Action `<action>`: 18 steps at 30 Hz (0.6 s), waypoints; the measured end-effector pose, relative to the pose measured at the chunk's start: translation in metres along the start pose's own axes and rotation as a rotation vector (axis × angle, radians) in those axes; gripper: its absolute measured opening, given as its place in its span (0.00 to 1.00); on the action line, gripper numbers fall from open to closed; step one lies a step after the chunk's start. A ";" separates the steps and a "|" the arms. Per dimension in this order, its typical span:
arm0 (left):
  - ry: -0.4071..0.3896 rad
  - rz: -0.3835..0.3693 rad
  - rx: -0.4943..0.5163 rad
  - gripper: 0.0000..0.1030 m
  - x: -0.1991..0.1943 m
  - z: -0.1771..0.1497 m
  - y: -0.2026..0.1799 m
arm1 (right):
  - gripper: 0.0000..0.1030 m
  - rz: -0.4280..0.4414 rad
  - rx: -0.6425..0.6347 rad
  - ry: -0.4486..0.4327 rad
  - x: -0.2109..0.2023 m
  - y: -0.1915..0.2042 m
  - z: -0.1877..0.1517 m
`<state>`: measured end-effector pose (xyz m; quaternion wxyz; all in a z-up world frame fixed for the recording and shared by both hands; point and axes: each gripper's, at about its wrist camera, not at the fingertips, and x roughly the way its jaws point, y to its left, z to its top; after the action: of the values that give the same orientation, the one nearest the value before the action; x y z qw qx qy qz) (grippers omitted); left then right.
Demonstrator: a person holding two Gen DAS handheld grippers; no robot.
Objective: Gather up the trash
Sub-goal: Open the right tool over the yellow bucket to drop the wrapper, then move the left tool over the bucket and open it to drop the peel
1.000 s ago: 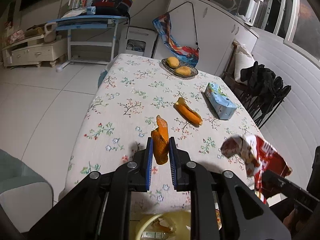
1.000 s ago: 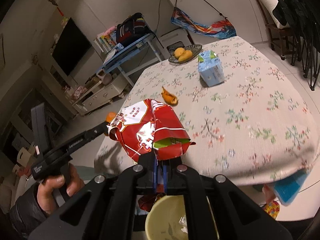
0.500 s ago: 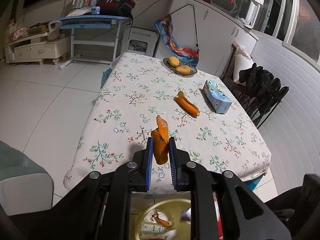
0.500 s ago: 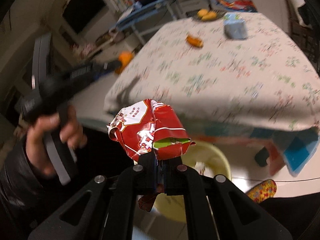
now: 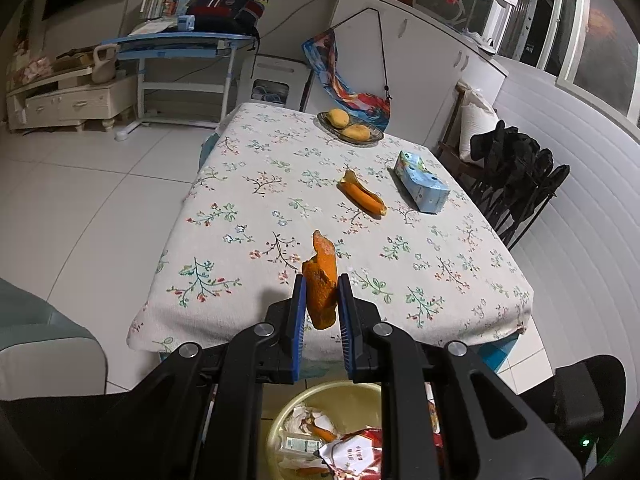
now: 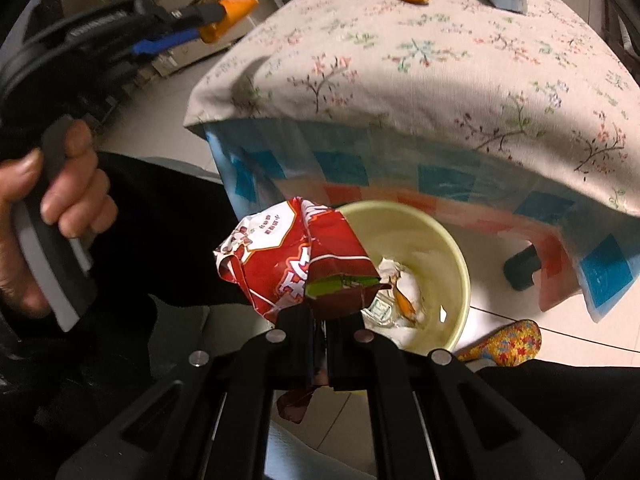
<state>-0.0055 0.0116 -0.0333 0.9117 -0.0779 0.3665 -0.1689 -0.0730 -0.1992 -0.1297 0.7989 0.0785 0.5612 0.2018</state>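
My left gripper (image 5: 321,300) is shut on an orange fruit peel (image 5: 320,280), held in the air just off the near edge of the table (image 5: 248,208). My right gripper (image 6: 319,330) is shut on a crumpled red snack bag (image 6: 292,264), hanging over the near rim of a yellow trash bin (image 6: 440,240) on the floor. The bin (image 5: 288,412) holds wrappers and a peel. A second orange peel (image 5: 362,198) lies on the floral tablecloth. From the right wrist view the left gripper (image 6: 208,20) with its peel (image 6: 230,12) shows at upper left, gripped by a hand (image 6: 52,208).
A blue tissue pack (image 5: 420,186) and a dish of mangoes (image 5: 350,128) stand further back on the table. A grey seat (image 5: 44,352) is at the left, black folding chairs (image 5: 516,184) at the right. A patterned slipper (image 6: 504,344) lies beside the bin.
The right gripper has tipped down and sunk with the red bag, from above the table edge to over the bin. The left gripper has drawn back from the table, still holding the peel.
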 end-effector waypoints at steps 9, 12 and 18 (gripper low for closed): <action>0.004 -0.011 0.021 0.15 -0.005 -0.008 -0.007 | 0.11 -0.037 0.021 0.049 0.013 -0.006 -0.002; 0.005 -0.014 0.028 0.15 -0.006 -0.011 -0.010 | 0.25 -0.044 0.033 0.038 0.011 -0.008 -0.001; 0.007 -0.018 0.052 0.15 -0.007 -0.015 -0.017 | 0.33 -0.052 0.062 0.010 0.005 -0.013 0.001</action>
<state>-0.0252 -0.0016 -0.0354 0.9105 -0.0568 0.3644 -0.1870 -0.0671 -0.2087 -0.1385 0.7984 0.0877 0.5728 0.1637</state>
